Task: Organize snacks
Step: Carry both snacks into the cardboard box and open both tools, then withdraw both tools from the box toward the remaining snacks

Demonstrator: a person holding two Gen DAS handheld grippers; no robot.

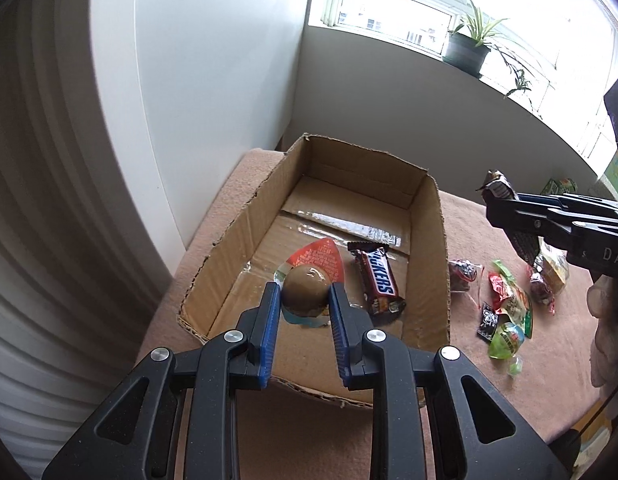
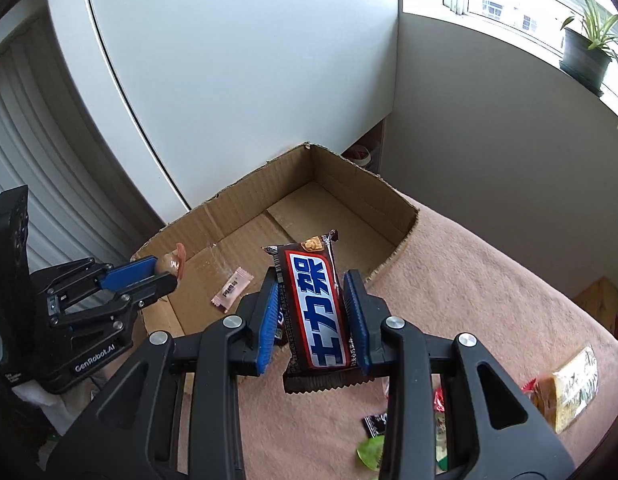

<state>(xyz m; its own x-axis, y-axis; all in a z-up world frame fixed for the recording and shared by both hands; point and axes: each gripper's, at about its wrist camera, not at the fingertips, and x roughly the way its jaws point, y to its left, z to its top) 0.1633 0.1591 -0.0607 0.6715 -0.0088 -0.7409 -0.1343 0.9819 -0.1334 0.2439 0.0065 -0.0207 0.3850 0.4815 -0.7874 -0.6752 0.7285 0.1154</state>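
Clamped between the blue pads of the left gripper [image 1: 303,300], a brown jelly cup [image 1: 305,290] with a red foil lid is held tilted downward over the near end of the cardboard box [image 1: 237,236]. Just beyond its fingertips, a Snickers bar [image 1: 379,280] is seen on the box floor. A second chocolate bar [image 2: 317,308] is gripped upright by the right gripper [image 2: 313,304], angled down above the near box wall; loose snacks [image 1: 509,308] are scattered beside it on the pink cloth [image 2: 469,280].

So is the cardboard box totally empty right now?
No, a Snickers bar already lies on the floor of the cardboard box, seen from the left wrist camera.
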